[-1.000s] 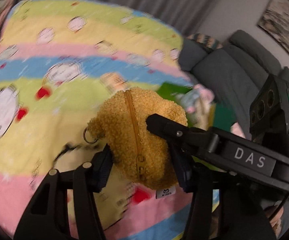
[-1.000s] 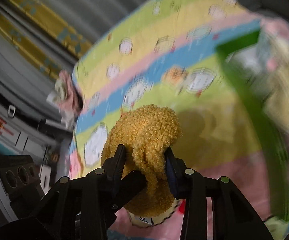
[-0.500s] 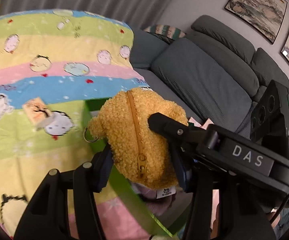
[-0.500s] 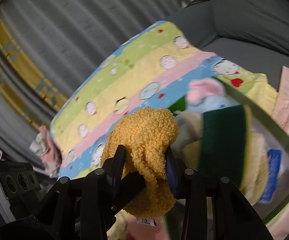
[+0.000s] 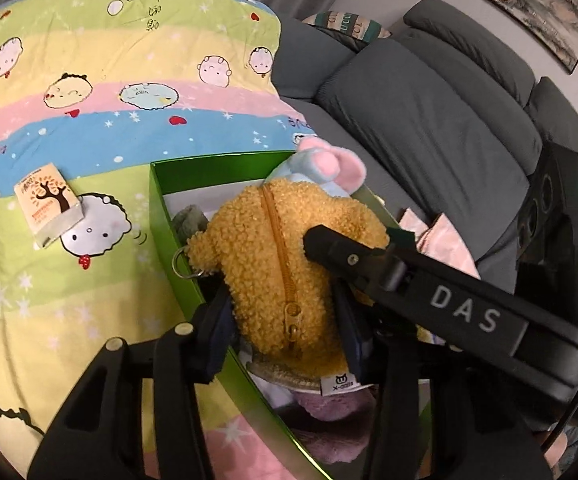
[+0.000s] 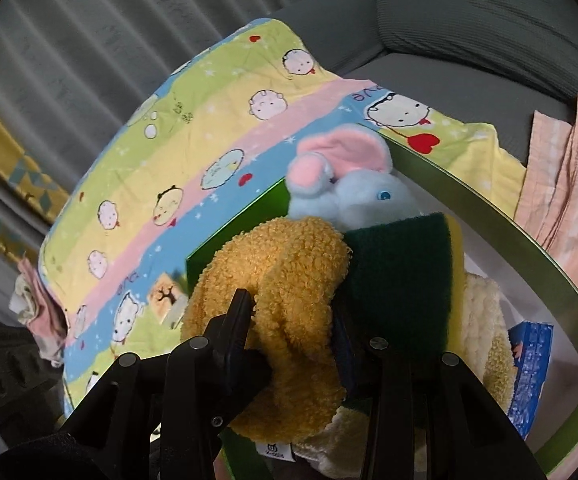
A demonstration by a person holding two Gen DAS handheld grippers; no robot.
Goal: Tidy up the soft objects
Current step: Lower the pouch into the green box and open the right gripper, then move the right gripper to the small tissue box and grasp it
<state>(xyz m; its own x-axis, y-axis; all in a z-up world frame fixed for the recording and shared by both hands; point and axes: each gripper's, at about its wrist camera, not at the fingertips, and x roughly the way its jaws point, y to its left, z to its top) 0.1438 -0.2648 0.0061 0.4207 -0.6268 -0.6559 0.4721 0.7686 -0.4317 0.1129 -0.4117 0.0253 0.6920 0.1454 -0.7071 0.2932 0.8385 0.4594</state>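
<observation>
Both grippers hold one fuzzy orange zip pouch (image 5: 277, 264) over the open green box (image 5: 169, 236). My left gripper (image 5: 285, 320) is shut on the pouch's lower part, its zipper facing the camera. My right gripper (image 6: 293, 328) is shut on the pouch (image 6: 289, 292) from the other side. In the box lie a blue plush elephant with pink ears (image 6: 353, 184), a green and yellow sponge (image 6: 405, 276), a cream fuzzy item (image 6: 485, 320), a blue packet (image 6: 529, 364) and a purple soft item (image 5: 329, 420).
The box (image 6: 529, 248) rests on a striped cartoon blanket (image 5: 89, 100). A small tissue pack with a tree print (image 5: 47, 204) lies on the blanket left of the box. A grey sofa (image 5: 429, 100) and pink cloth (image 6: 565, 184) are to the right. Crumpled cloth (image 6: 37, 312) hangs at the blanket's far edge.
Both grippers carried the pouch to the right across the blanket and now hold it lower, over the green box among the other soft items. Both stayed shut on it.
</observation>
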